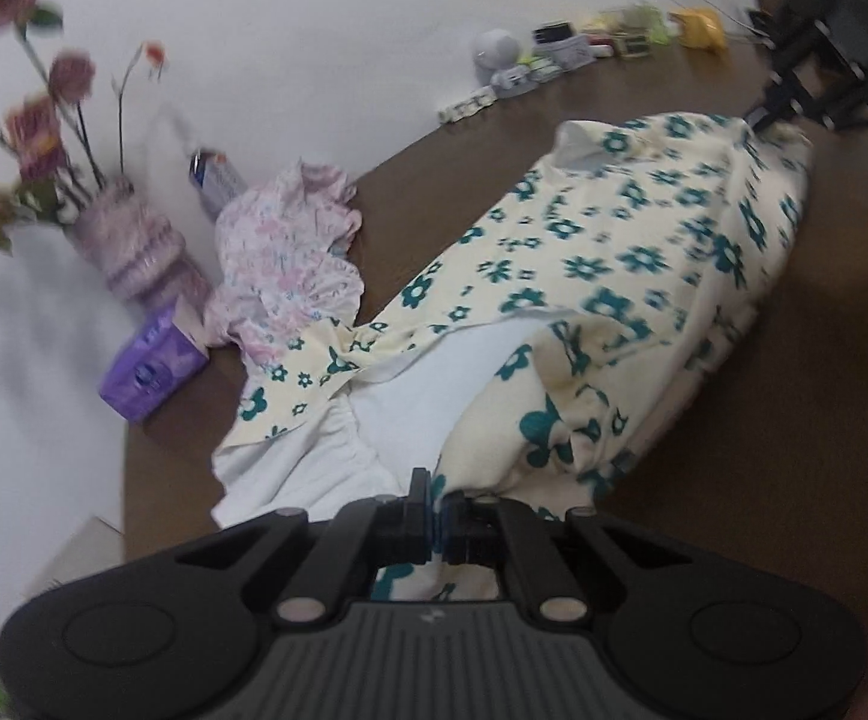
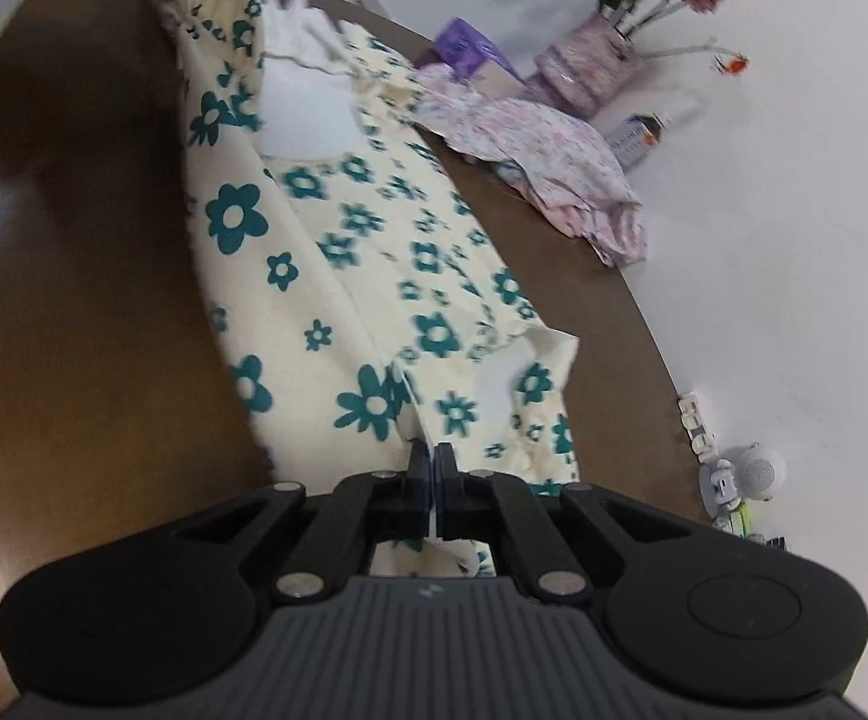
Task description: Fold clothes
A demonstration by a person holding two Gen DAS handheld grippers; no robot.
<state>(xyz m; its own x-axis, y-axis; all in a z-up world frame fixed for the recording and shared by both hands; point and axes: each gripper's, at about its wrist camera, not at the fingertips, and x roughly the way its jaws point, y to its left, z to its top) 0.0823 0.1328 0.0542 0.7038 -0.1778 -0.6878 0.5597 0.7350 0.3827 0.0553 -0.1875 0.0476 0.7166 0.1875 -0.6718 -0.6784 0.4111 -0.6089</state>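
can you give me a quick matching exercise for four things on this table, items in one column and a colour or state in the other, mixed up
Items:
1. cream garment with teal flowers
2. crumpled pink floral garment
3. purple tissue box
4. knitted vase of pink flowers

Descriptions:
A. standing upright by the wall
B. held at both ends by a gripper
C. lying beside the vase
D. bunched in a heap, untouched

Pairs: 1-B, 2-D, 3-C, 4-A
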